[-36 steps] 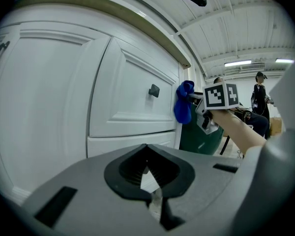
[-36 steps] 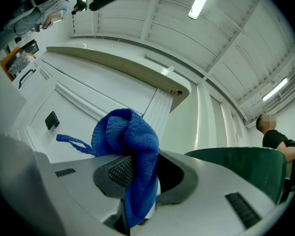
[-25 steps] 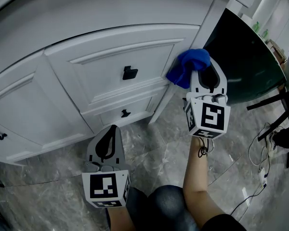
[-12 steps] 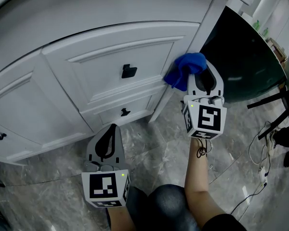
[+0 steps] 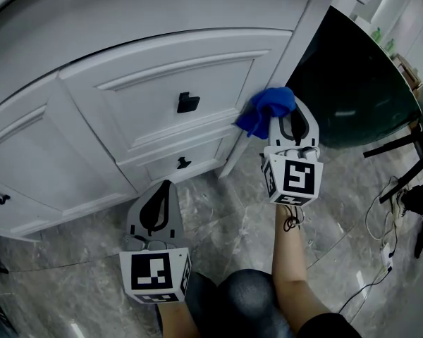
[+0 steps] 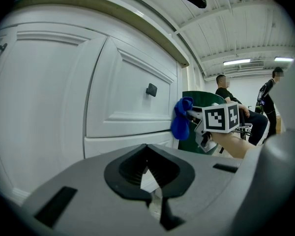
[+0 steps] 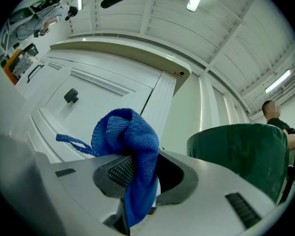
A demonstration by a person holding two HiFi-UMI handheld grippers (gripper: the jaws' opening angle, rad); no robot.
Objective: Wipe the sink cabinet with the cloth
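The left gripper (image 5: 161,191) hangs low over the grey floor (image 5: 70,273), nearest the person. Its jaws are pressed together on nothing and take no part in the work.

Further out, the right gripper (image 5: 287,110) pinches the blue cloth (image 5: 266,111) firmly, with the bulk of it bunched above the jaws and a tail hanging below.

The cloth lies against the white sink cabinet (image 5: 148,55), at the right edge of the upper drawer front and beside the corner post (image 5: 299,37). Contact looks likely but cannot be confirmed. The black knob (image 5: 188,103) sits well to the cloth's left.

Beyond the post stands a dark green object (image 5: 352,83).

Judgement: wiping is in hand at the cabinet's right corner. The next move calls for steady pressure and a sweep along the drawer front, steering around the knob.
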